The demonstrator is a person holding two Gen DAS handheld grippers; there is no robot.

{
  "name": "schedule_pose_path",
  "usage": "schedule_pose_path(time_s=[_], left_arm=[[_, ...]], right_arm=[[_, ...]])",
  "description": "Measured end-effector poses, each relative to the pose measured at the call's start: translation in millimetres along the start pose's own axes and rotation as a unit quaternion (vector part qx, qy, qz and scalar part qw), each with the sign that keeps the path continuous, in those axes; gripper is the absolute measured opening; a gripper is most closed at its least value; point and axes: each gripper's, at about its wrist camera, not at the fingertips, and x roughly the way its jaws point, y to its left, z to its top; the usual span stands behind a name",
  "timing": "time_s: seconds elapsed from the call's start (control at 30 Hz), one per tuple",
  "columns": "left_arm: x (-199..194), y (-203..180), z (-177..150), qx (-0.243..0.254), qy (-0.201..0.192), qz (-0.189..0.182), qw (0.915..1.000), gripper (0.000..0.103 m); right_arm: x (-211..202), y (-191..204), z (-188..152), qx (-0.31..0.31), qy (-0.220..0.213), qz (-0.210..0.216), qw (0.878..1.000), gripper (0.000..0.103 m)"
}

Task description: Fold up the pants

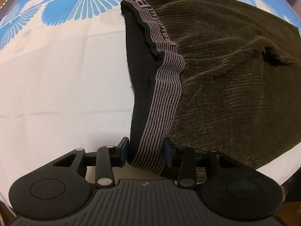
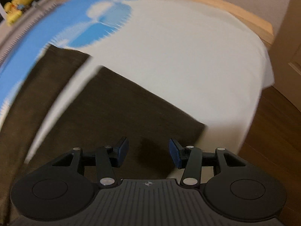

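Waistband (image 1: 160, 101) sits between the left gripper (image 1: 145, 153) fingers, contact unconfirmed; it may slip out. Right gripper (image 2: 148, 152) fingers spread, empty, above the pants leg (image 2: 120, 113).

Left hand-held gripper (image 1: 146, 153) part-open (tilted down); right hand-held gripper (image 2: 149, 153) agape.

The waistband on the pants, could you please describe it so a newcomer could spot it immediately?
On the white and blue bedsheet lie dark olive corduroy pants. Along their left edge runs the waistband, the only grey-and-black striped strip, with lettering on it.
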Motion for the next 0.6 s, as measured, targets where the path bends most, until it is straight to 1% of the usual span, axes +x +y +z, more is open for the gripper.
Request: schedule_pose_path(time_s=[0.03, 0.1, 0.17, 0.2, 0.23, 0.27, 0.33, 0.37, 0.43, 0.53, 0.57, 0.6], left_arm=[[-4, -3, 1, -0.006, 0.000, 0.008, 0.9999, 0.048], [-16, -10, 6, -0.016, -0.020, 0.020, 0.9995, 0.046], [-30, -15, 9, -0.019, -0.044, 0.010, 0.9988, 0.047], [-34, -20, 9, -0.019, -0.050, -0.002, 0.9986, 0.047], [-35, -28, 8, -0.013, -0.053, -0.009, 0.9985, 0.047], [-33, -37, 10, 0.000, -0.053, -0.014, 0.9985, 0.047], [-30, -56, 8, 0.045, -0.049, -0.013, 0.9977, 0.047], [-26, -65, 7, 0.068, -0.047, -0.011, 0.9965, 0.047], [-20, -82, 0, 0.108, -0.039, -0.014, 0.9933, 0.046], [-12, -98, -8, 0.139, -0.027, -0.023, 0.9897, 0.046], [-5, -97, -10, 0.142, -0.013, -0.023, 0.9895, 0.047], [3, -97, -13, 0.147, 0.009, -0.015, 0.9890, 0.047]], right_arm=[[5, -5, 0, -0.002, 0.008, -0.010, 1.000, 0.050], [20, -15, -1, -0.005, 0.031, -0.034, 0.999, 0.050], [33, -18, -1, -0.006, 0.052, -0.046, 0.998, 0.051], [35, -18, -1, -0.008, 0.050, -0.044, 0.998, 0.053], [35, -15, 1, -0.014, 0.043, -0.045, 0.998, 0.051], [36, -12, 2, -0.026, 0.038, -0.046, 0.998, 0.047], [35, -6, 2, -0.037, 0.029, -0.037, 0.998, 0.012], [34, -5, 2, -0.034, 0.025, -0.030, 0.999, 0.012], [29, -3, 3, -0.035, 0.010, -0.033, 0.999, 0.010], [17, -11, 9, -0.010, -0.027, -0.033, 0.999, 0.010], [18, -13, 13, -0.007, -0.033, -0.032, 0.999, 0.010], [18, -14, 13, -0.008, -0.032, -0.031, 0.999, 0.011]])
